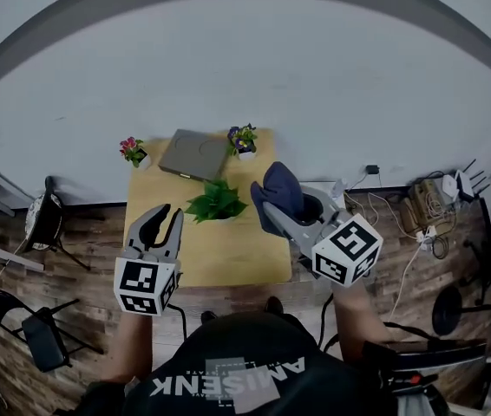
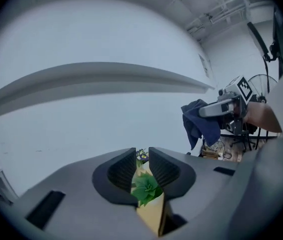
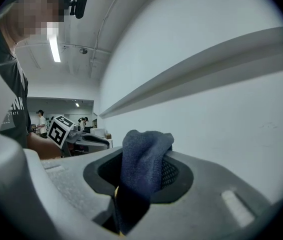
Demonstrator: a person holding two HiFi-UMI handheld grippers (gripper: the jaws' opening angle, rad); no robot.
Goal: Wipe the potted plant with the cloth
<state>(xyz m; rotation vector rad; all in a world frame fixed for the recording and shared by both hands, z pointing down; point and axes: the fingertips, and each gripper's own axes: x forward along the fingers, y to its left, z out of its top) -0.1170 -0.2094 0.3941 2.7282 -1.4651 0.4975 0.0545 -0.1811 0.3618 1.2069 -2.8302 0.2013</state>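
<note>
The potted plant (image 1: pixel 216 203) is a rosette of broad, pointed green leaves. It stands near the middle of a pale wooden table (image 1: pixel 228 263), with bare tabletop all round it. The cloth (image 1: pixel 282 193) is dark blue, soft and bunched into a rounded wad. It is up in the air to the right of the plant and not touching it.

The right gripper (image 1: pixel 273 208) has its jaws closed on the cloth. In the right gripper view the knitted weave shows as the cloth (image 3: pixel 144 159) bulges over the ribbed black pads and hangs down between them.

The left gripper (image 1: pixel 163 219) is raised over the near left part of the table. Its jaws stand narrowly apart with nothing clamped. In the left gripper view the gap between the jaws of the left gripper (image 2: pixel 142 155) frames the plant (image 2: pixel 146 188) far beyond. The same view shows the cloth (image 2: pixel 201 124) drooping from the right gripper (image 2: pixel 212 110) in loose folds.

Only the head view shows the rest of the table. A flat grey slab (image 1: pixel 194 154) with rounded corners lies at the far edge. A small pot of pink flowers (image 1: pixel 133 151) stands at the far left corner. Another pot, of purple and yellow flowers (image 1: pixel 244 140), stands just right of the slab.
</note>
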